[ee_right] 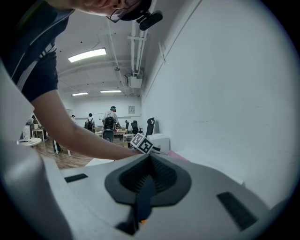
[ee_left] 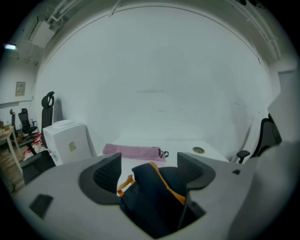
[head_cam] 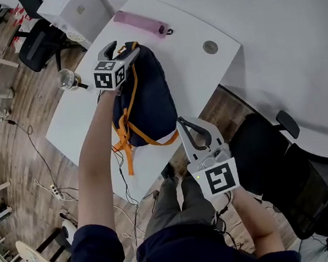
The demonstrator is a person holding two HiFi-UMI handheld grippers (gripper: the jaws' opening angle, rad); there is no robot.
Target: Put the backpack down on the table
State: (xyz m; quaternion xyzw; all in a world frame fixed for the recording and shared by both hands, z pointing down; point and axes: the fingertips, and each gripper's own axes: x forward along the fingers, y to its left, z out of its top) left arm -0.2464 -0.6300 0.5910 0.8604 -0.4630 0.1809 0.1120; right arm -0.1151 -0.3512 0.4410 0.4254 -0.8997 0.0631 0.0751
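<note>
Backpack (head_cam: 148,99) lies on table (head_cam: 199,75); we see left gripper (head_cam: 124,47) jaws wide over its top, right gripper (head_cam: 182,123) clamped on its strap (ee_right: 145,194)

Person: navy short-sleeved top (head_cam: 95,248), grey-olive trousers (head_cam: 173,206).
Left tool (head_cam: 121,48), right tool (head_cam: 186,126): light grey shells, black ribbed pads.
Left cube (head_cam: 110,76), right cube (head_cam: 220,180): white, with black square markers.

My backpack (head_cam: 147,94) is navy with orange straps (head_cam: 126,145); the table (head_cam: 206,86) white, the pouch (head_cam: 139,22) pink. My left gripper (head_cam: 121,48) and right gripper (head_cam: 184,125) are grey, black-padded; marker cubes (head_cam: 110,76) black-and-white.
</note>
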